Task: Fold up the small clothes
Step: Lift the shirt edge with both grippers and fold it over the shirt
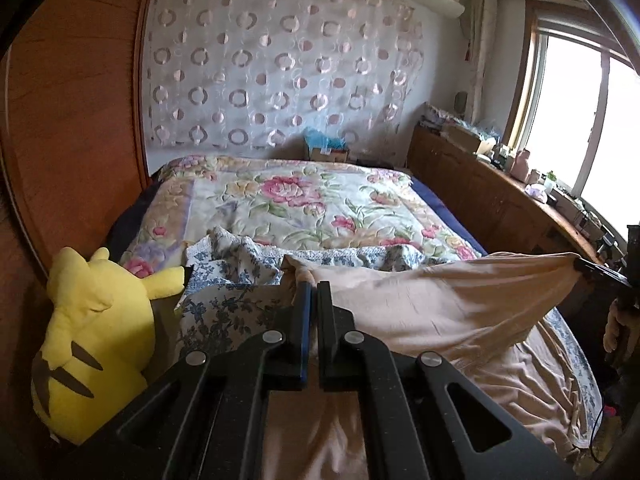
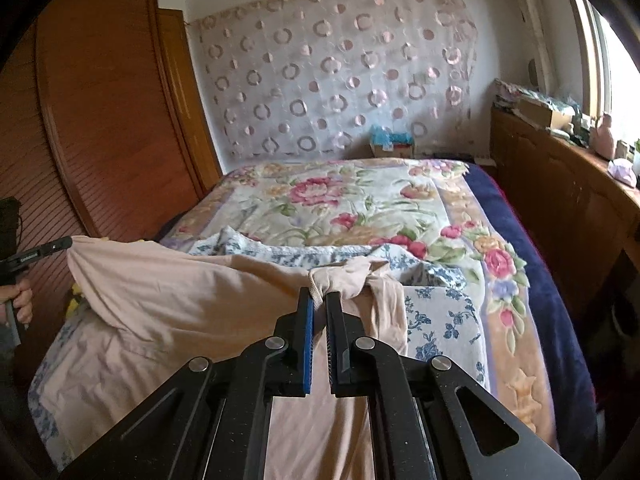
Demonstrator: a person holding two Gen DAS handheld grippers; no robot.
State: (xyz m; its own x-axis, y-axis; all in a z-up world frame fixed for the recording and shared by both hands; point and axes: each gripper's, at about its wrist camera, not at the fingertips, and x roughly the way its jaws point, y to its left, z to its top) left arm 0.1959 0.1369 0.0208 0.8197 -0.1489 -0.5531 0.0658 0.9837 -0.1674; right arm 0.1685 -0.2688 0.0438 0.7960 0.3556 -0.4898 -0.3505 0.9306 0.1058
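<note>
Here, a yellow plush toy [image 1: 96, 336] by the bed's left edge shows only in the left wrist view. The left gripper [image 1: 314, 290] and right gripper [image 2: 319, 298] each pinch a corner of the beige garment [image 2: 192, 292], stretched between them above the floral quilt [image 2: 360, 208].

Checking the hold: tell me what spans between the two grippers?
Only the beige garment, stretched from left gripper to right gripper; both views show it.

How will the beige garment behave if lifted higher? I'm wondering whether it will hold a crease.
Probably floppy: the beige garment sags between the left gripper and right gripper, both shut on its edge. It looks thin and light, wrinkling finely. Creases likely won't hold unless pressed flat on the bed.
</note>
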